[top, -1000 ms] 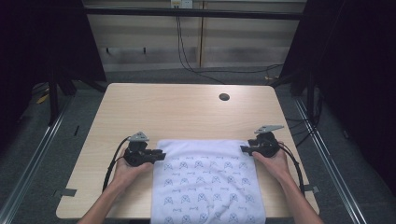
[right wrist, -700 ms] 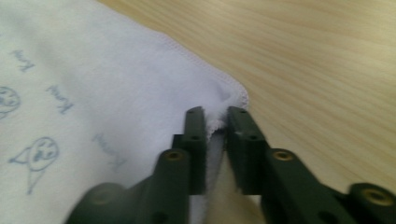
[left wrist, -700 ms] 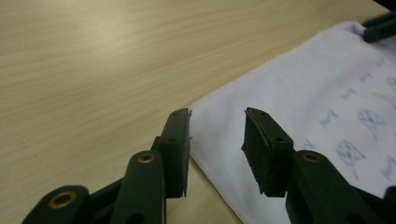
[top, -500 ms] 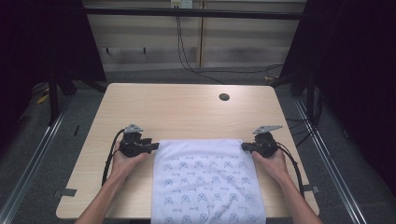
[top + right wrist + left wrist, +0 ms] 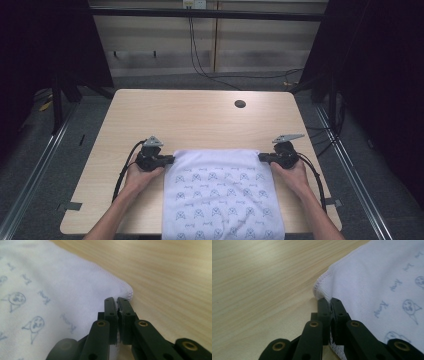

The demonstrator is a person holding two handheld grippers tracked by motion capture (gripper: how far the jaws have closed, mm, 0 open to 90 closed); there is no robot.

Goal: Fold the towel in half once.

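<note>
Jaws on both tools are pressed together on cloth: our left gripper [image 5: 169, 159] has just been closing and now pinches the far left corner of the white printed towel [image 5: 220, 195], while our right gripper [image 5: 264, 157] pinches the far right corner. In the left gripper view the stitched hem of the towel [image 5: 372, 277] sits between the jaws and the cloth spreads away to the upper right of the frame; in the right gripper view the towel [image 5: 50, 290] spreads to the upper left, its rounded corner just past the jaw tips. In the high view the towel lies in the lower middle of the frame, on the near half of the bench [image 5: 200, 120], its long axis running from the far hem down toward the bottom edge, where it hangs over the bench's near side. Each hand is equally near its own corner, so we judge the coming move turns on that far hem stretched between them. We count one towel, two grippers, and one dark round hole [image 5: 240, 104] in the bench at upper right.
</note>
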